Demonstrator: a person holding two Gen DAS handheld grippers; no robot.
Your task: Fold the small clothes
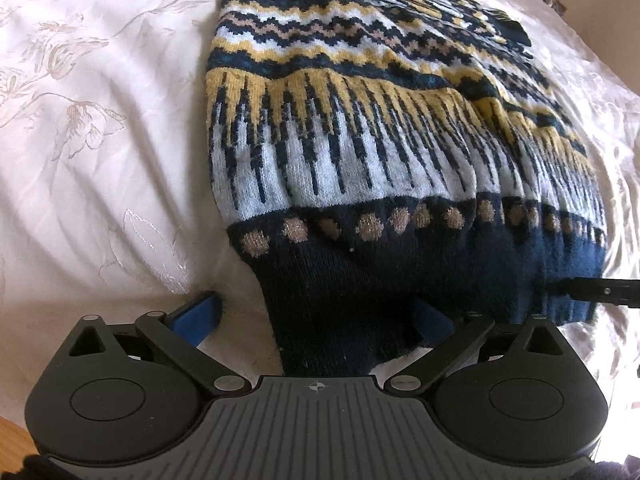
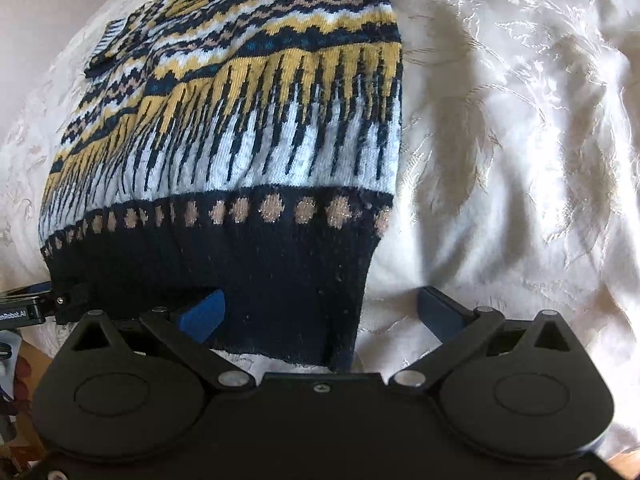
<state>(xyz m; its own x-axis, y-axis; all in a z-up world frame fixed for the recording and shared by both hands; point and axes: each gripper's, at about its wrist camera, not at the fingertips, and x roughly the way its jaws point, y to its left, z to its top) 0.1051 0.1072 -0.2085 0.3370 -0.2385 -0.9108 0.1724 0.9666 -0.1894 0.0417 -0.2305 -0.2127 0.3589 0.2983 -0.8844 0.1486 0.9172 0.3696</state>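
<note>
Left wrist view: the left tongs (image 1: pixel 316 320) are spread apart around the dark hem of the patterned sweater (image 1: pixel 360 128), which is laid flat on the white bedspread (image 1: pixel 100 120) near the bed's front edge. The right tongs (image 2: pixel 320 316) are likewise spread at the hem's other corner. If only the top layer is pinched, or the closing is uneven, a skewed fold could be produced.
</note>
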